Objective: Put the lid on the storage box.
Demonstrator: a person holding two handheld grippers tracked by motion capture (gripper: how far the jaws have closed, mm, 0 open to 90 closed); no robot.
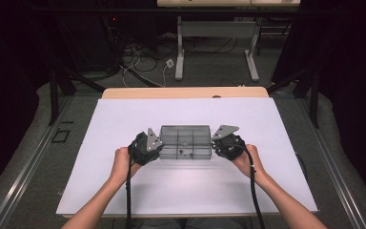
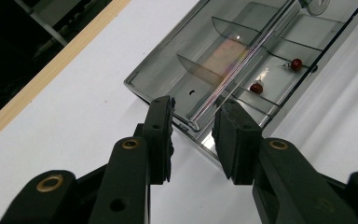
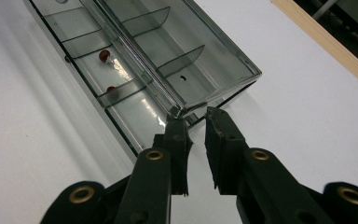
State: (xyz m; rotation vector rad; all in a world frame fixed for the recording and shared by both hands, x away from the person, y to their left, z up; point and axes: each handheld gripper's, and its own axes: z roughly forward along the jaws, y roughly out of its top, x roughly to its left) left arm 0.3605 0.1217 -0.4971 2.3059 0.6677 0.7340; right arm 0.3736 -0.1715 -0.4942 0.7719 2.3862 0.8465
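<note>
The desk [image 1: 124, 191] carries a clear compartment box [image 1: 186, 141] near its middle, a little toward the near edge, long side running along that edge. The box has a hinged lid and thin dividers; two small red beads [image 2: 276, 75] lie loose in the compartments of one half.

The left tool [image 2: 193, 122] stands at the box's left end, spread, one jaw either side of the end corner where lid and tray meet, not yet pinching. The right tool [image 3: 196, 122] stands at the right end, its jaws narrower but apart, flanking that corner.

The likely trouble: the plastic is smooth and light, so an uneven squeeze could skid the box across the desk or pop one end up. If it tilts, the beads may roll over a divider or spill out.
</note>
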